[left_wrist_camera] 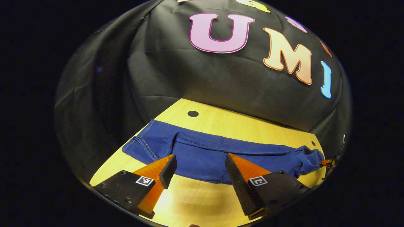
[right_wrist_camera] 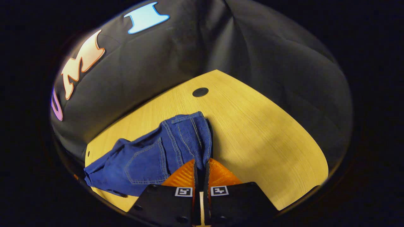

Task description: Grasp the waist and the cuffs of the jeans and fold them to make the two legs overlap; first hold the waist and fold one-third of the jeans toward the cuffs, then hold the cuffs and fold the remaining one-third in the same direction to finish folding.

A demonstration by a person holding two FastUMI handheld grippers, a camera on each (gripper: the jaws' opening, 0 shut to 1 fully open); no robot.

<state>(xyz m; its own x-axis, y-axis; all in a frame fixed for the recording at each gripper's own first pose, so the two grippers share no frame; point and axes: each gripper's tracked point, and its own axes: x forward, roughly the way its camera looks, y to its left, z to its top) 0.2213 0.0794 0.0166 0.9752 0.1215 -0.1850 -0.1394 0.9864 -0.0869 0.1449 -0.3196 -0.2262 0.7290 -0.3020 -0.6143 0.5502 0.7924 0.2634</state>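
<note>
The blue jeans (left_wrist_camera: 205, 151) lie stretched across the yellow table, legs overlapped. Their stitched cuffs (left_wrist_camera: 139, 145) are at the left and the bunched waist end (left_wrist_camera: 311, 157) at the far right. My left gripper (left_wrist_camera: 200, 157) hangs open just above the near edge of the jeans' middle, nothing between its fingers. In the right gripper view, the waist part of the jeans (right_wrist_camera: 148, 160) with a back pocket is lifted and crumpled. My right gripper (right_wrist_camera: 201, 166) is shut on a fold of denim there. The right gripper's tip (left_wrist_camera: 326, 162) also shows beside the waist end.
The wooden table (right_wrist_camera: 258, 132) has a round black hole (left_wrist_camera: 193, 113) near its back edge, also seen in the right gripper view (right_wrist_camera: 200, 92). Black cloth walls close in behind and at the sides. Bare wood lies to the right of the jeans in the right gripper view.
</note>
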